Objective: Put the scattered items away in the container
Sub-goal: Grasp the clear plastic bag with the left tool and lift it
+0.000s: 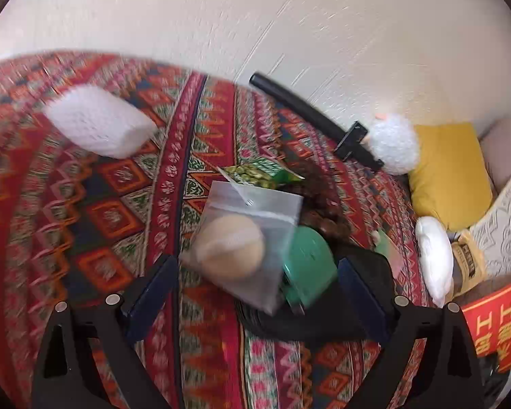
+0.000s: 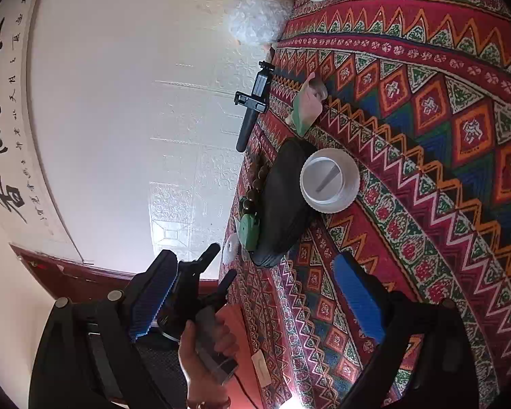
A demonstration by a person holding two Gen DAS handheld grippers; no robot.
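Clear bag (image 1: pixel 245 238) with the ball lies between your left gripper's (image 1: pixel 255 279) spread fingers, over the black pouch (image 1: pixel 310 323). Close low on the plastic. Right gripper (image 2: pixel 255 303) hangs spread, empty.

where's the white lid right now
In the right wrist view, the white lid sits mid-frame on the patterned cloth, touching the black pouch on its left, ahead of the open right gripper.

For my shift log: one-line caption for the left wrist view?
Left gripper, jaws open, over a clear zip bag and green tape measure on the patterned cloth.
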